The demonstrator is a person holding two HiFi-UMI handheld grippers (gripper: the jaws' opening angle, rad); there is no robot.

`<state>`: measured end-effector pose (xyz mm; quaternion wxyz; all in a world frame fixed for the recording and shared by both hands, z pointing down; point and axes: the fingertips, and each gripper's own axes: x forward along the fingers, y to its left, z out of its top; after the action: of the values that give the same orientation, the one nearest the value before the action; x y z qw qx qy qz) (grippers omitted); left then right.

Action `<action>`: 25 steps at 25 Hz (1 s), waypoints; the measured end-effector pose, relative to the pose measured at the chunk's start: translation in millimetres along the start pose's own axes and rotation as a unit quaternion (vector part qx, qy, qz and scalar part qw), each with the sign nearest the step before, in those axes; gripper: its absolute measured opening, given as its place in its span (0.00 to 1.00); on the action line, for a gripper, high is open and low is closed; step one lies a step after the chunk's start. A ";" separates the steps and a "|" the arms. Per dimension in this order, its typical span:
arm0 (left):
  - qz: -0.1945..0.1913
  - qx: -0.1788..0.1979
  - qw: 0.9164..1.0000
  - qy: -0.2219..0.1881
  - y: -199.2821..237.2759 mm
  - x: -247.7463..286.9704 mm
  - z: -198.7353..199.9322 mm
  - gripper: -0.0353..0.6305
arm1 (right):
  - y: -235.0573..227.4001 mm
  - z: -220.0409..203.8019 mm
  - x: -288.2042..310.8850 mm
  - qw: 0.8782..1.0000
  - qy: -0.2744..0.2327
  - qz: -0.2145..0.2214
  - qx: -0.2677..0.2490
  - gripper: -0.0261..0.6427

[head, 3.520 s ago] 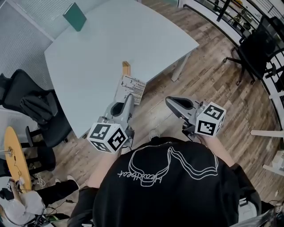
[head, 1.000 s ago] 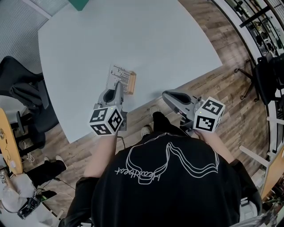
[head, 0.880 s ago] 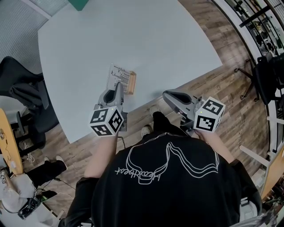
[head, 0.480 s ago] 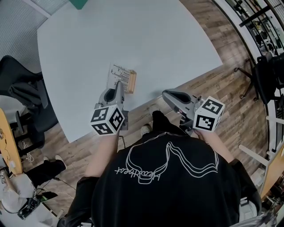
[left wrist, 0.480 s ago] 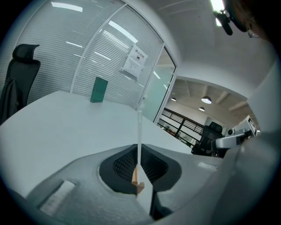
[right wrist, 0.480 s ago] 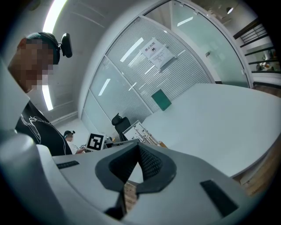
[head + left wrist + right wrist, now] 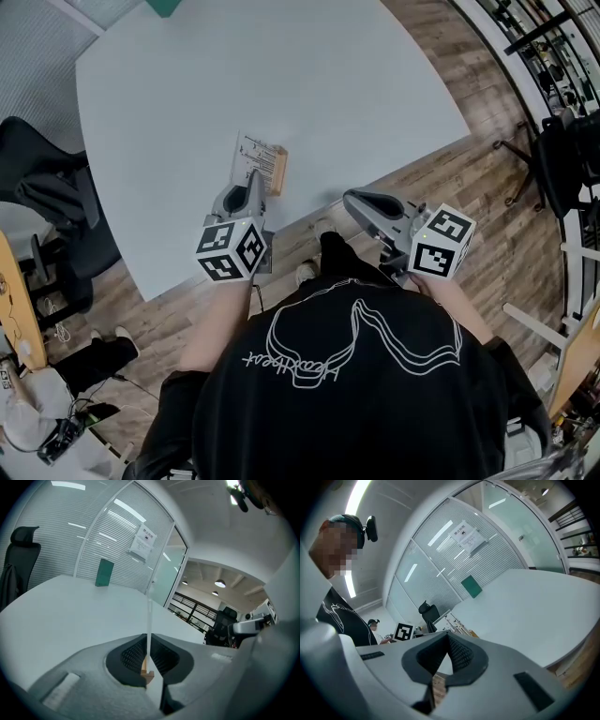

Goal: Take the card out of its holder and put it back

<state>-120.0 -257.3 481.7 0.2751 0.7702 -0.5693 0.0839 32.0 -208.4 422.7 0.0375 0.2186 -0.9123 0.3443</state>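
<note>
A white printed card (image 7: 253,157) stands at the wooden holder (image 7: 278,171) near the front edge of the pale table (image 7: 281,66). My left gripper (image 7: 250,177) is shut on the card's near edge. In the left gripper view the card (image 7: 149,620) shows edge-on as a thin upright line between the pads, with the holder (image 7: 147,673) right under it. I cannot tell whether the card sits in the slot. My right gripper (image 7: 352,200) hangs off the table's edge over the floor, shut with nothing in it. Its tips (image 7: 440,676) meet in the right gripper view.
A green block (image 7: 104,572) stands at the table's far side. A black office chair (image 7: 42,197) is at the left of the table, and more chairs (image 7: 567,141) stand at the right on the wooden floor. A person sits at the lower left (image 7: 52,412).
Since the earliest frame the left gripper has carried the card from the table's edge up to the holder. Over the last second it has only drifted slightly. The right gripper has stayed put.
</note>
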 end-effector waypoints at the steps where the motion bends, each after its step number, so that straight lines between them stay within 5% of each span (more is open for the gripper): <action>1: 0.000 0.001 1.000 0.002 0.2 1.2 -1.3 0.09 | -0.7 -0.3 -0.3 1.000 0.000 -0.001 0.000 0.05; 25: 0.015 0.025 0.999 0.028 4.0 18.2 -32.4 0.09 | -2.5 -6.7 -6.9 1.000 -0.004 0.000 0.008 0.05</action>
<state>-111.5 -256.4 518.1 0.2698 0.7658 -0.5705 0.1236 38.8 -203.2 427.8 0.0319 0.2203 -0.9096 0.3509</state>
